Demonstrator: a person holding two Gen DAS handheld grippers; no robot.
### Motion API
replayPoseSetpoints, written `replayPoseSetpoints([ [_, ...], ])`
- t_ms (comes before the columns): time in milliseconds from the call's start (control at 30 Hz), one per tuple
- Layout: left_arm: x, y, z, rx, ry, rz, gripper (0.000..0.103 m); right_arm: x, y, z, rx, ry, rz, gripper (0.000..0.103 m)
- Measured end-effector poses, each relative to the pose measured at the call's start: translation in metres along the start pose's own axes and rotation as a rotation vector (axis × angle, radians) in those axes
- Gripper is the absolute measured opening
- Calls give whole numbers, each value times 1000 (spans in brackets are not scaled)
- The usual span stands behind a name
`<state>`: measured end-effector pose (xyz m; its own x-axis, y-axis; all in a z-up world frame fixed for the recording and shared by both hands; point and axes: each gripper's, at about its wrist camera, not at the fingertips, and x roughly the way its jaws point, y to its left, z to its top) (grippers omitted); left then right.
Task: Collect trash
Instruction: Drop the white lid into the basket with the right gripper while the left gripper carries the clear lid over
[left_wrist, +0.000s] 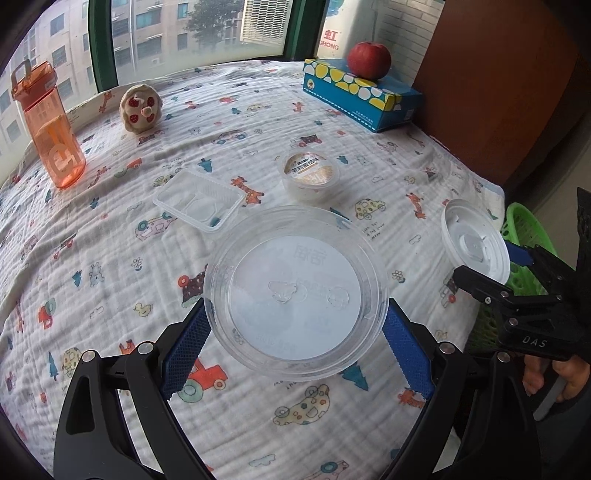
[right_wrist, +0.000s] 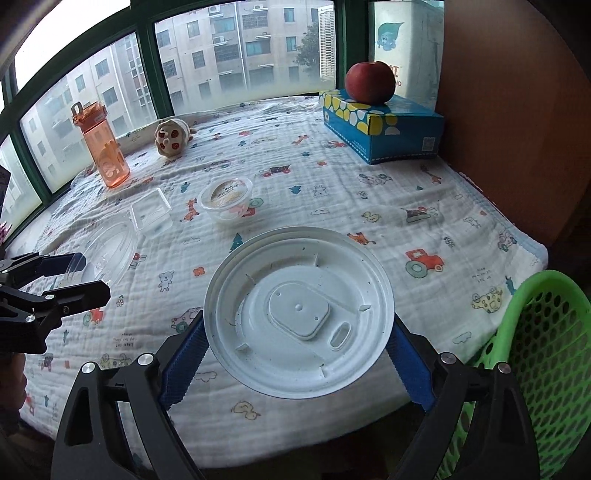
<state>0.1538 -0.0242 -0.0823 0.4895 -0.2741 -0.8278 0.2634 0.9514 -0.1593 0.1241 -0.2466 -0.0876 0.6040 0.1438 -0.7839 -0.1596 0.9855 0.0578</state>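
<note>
Left wrist view: the left gripper (left_wrist: 295, 332) has its fingers clamped on a clear lid (left_wrist: 295, 291) above the patterned cloth (left_wrist: 110, 277). Right wrist view: the right gripper (right_wrist: 297, 343) has its fingers clamped on a white lid (right_wrist: 299, 314), with a green basket (right_wrist: 546, 354) just beside it. Farther off lie a clear tray (left_wrist: 199, 203), a small tub (left_wrist: 310, 175), an orange bottle (left_wrist: 50, 125) and an apple (left_wrist: 369, 61) resting on a blue box (left_wrist: 360, 96).

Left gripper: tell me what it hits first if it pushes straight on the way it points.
Probably the small labelled tub, roughly dead ahead beyond the clear lid the left gripper holds. The clear rectangular tray lies left of that line, though fisheye depth is uncertain.
</note>
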Motion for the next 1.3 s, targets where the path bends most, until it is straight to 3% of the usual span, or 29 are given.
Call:
replayPoseSetpoints([
  [300,-5,-40,8,63,-11,-40,89,-44,-60,-11,98,-44,-82,88],
  [867,-9,-129,29,196,-26,-110,89,-98,-215,-74,330,-11,-360,89],
  [1300,-8,-209,39,305,-24,-182,89,-125,-239,-101,394,-53,-387,92],
])
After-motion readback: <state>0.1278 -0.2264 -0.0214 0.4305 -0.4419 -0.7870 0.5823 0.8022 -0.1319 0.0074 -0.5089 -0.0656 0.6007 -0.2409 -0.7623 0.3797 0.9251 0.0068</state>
